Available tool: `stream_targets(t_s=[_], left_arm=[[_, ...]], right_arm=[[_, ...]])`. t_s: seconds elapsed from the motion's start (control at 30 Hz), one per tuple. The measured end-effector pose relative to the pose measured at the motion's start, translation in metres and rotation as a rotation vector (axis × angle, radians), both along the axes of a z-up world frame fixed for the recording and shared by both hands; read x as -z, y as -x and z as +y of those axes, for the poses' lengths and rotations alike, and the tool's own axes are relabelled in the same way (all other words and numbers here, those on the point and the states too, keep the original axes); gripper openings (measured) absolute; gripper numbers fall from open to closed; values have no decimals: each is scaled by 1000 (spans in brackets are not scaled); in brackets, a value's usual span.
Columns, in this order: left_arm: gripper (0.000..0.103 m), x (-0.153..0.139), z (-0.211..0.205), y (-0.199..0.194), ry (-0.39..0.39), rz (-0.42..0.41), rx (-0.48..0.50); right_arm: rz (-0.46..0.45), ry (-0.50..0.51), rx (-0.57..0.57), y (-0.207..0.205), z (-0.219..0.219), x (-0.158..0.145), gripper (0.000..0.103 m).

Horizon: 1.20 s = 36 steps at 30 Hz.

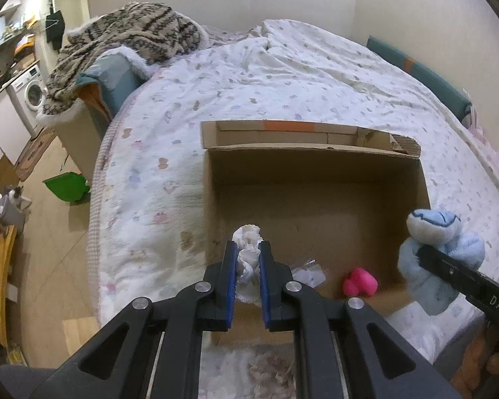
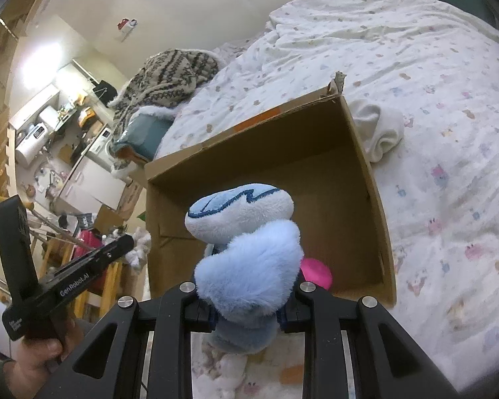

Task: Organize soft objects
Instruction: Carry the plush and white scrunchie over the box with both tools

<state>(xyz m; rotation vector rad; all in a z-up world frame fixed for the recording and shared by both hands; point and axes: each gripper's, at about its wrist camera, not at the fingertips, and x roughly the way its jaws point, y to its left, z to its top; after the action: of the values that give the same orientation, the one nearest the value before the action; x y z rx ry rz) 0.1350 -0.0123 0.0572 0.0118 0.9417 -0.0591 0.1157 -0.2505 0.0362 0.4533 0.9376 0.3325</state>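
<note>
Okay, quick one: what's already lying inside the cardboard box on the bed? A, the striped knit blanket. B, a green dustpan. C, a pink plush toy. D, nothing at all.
C: a pink plush toy lies on the floor of the cardboard box, near its front edge, and it shows in the right wrist view too.

The left wrist camera looks steeply down along its own fingers into an open cardboard box [image 1: 316, 199] on a bed [image 1: 282, 76], from close above the box's near edge. The right wrist camera faces the same cardboard box from close on the right, tilted. Both views share box, bed and the kitchen corner [image 1: 20, 76] beyond.
</note>
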Motion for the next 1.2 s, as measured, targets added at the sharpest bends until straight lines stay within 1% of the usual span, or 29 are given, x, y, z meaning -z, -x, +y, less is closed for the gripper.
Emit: stream_targets(t_s=[0.23, 0.4, 0.6, 0.83, 0.97, 1.2], left_arm=[[11, 18, -16, -19, -30, 4, 19], [11, 36, -19, -25, -36, 29, 21], [12, 50, -20, -27, -58, 23, 31], [12, 61, -20, -30, -54, 29, 34], [13, 66, -19, -32, -38, 44, 35], [13, 68, -17, -36, -19, 52, 28]], right_arm=[[26, 36, -14, -22, 2, 12, 27], [76, 30, -14, -26, 2, 29, 27], [122, 45, -14, -29, 4, 45, 27], [151, 74, -15, -31, 4, 55, 28], [156, 94, -17, -31, 6, 57, 29], [156, 130, -26, -34, 10, 59, 29]])
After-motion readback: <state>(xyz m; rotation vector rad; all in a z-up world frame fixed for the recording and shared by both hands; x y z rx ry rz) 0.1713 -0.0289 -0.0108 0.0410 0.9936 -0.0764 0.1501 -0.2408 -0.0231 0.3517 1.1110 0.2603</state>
